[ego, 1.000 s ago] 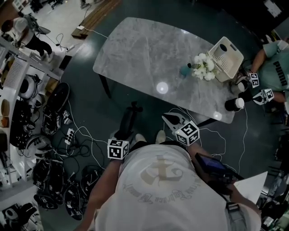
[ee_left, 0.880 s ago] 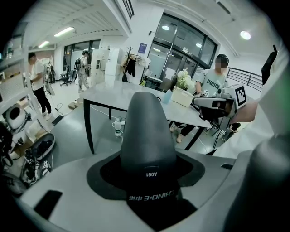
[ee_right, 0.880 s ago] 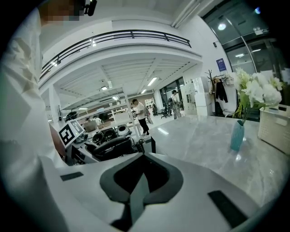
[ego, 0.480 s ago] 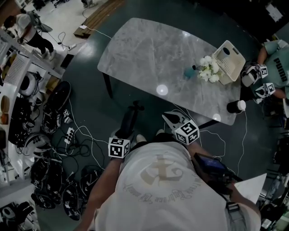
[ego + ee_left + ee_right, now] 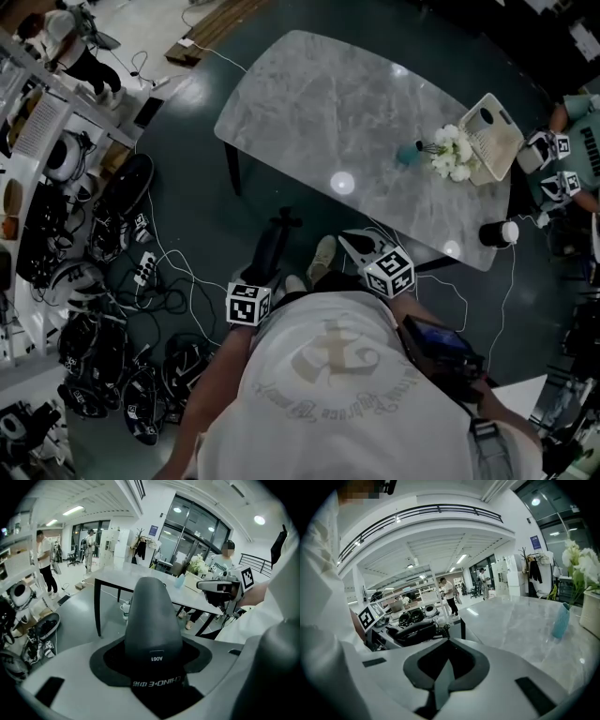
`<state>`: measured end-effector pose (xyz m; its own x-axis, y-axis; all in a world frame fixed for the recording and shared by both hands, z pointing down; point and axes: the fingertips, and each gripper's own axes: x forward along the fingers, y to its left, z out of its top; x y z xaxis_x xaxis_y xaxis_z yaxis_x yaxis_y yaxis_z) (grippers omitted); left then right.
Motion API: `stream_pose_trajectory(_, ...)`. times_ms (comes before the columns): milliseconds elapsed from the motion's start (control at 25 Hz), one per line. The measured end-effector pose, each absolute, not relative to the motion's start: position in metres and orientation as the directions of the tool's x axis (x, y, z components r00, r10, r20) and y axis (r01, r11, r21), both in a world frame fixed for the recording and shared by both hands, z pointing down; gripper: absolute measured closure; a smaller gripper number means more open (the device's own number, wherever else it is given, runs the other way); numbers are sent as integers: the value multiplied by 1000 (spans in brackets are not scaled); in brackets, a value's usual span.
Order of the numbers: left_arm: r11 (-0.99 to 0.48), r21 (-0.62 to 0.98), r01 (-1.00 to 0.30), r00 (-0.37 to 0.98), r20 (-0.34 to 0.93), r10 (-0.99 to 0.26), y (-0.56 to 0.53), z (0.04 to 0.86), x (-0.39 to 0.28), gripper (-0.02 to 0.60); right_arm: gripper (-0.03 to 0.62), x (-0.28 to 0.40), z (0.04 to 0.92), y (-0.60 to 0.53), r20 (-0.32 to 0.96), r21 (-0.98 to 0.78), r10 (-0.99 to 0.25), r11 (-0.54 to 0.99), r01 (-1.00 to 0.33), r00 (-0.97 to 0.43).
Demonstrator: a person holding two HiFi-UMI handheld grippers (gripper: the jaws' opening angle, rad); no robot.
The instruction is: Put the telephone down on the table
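The telephone is a dark grey handset (image 5: 152,620) with a small label; it stands up between the jaws of my left gripper (image 5: 153,670), which is shut on its lower end. From the head view, the handset (image 5: 279,223) pokes forward from the left gripper (image 5: 265,261) over the floor, short of the grey marble table (image 5: 319,103). My right gripper (image 5: 356,246) sits beside it near the table's front edge. Its jaws (image 5: 442,681) meet with nothing between them. The held handset (image 5: 415,632) also shows in the right gripper view.
White flowers in a blue vase (image 5: 448,150) and a white basket (image 5: 494,136) stand at the table's right end, with a cup (image 5: 502,232) near its corner. Another person with grippers (image 5: 561,159) is at the right. Cables and helmets (image 5: 112,272) litter the floor left.
The head view has drifted, so the table sits slightly further right. The other person's grippers have pulled back from the cup. Both my grippers keep their places and grips.
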<state>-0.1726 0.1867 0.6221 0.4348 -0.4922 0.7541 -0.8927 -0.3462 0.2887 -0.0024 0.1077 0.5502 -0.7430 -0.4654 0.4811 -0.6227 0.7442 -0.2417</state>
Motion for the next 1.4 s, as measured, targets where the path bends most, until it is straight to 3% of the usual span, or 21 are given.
stream_pose_trajectory(400,-290,295,-910,408,755,-514,165,626,-185,307,579,-24,548,80,469,-227,-427,788,-573,-773)
stream_pose_trajectory(1400,-326,255,-910,397,758,-518,25,604,-141,307,579,9,554,-40,445,-273,-408,786,-554,-797)
